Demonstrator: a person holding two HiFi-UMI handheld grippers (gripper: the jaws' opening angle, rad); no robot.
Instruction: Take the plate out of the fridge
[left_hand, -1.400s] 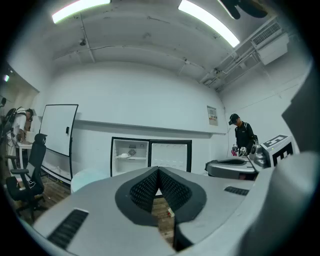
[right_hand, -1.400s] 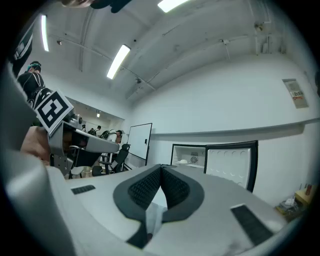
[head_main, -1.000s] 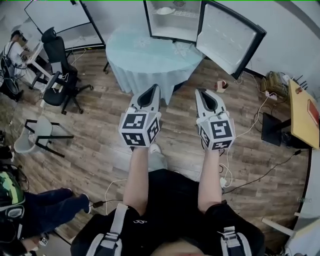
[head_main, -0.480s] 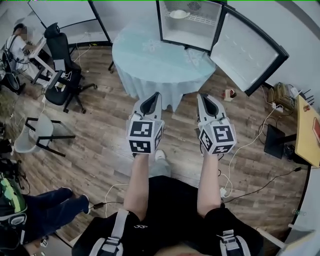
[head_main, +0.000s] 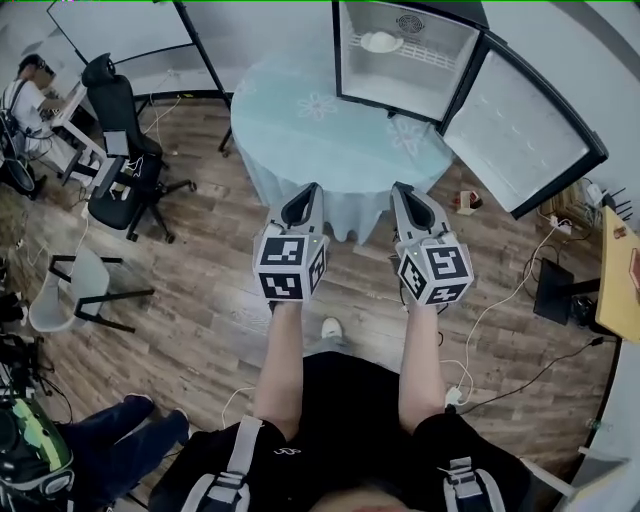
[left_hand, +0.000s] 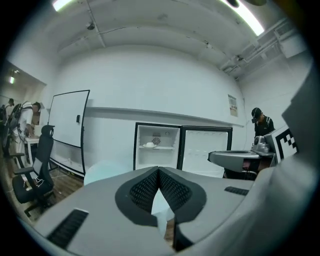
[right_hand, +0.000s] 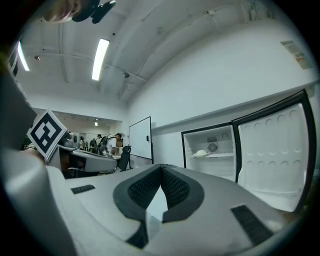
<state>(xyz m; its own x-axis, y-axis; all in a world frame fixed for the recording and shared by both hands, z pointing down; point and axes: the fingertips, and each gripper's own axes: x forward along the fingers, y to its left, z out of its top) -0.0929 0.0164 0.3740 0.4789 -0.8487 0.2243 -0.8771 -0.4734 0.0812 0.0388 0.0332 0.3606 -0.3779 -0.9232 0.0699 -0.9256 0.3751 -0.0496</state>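
Fridge (head_main: 405, 62) stands open, door (head_main: 530, 130) swung out to its right. The plate (head_main: 381, 41) sits on the fridge's upper shelf, left side. A round cloth-covered bench (head_main: 300, 125) lies just in front of the fridge. Left gripper (head_main: 312, 190) and right gripper (head_main: 398, 190) hover side by side, well short of the fridge (bench btwn). Both sets of jaws are pressed together, nothing btwn them.

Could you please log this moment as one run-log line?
fridge: door open | plate: on shelf inside, untouched | left gripper: jaws shut, empty | right gripper: jaws shut, empty
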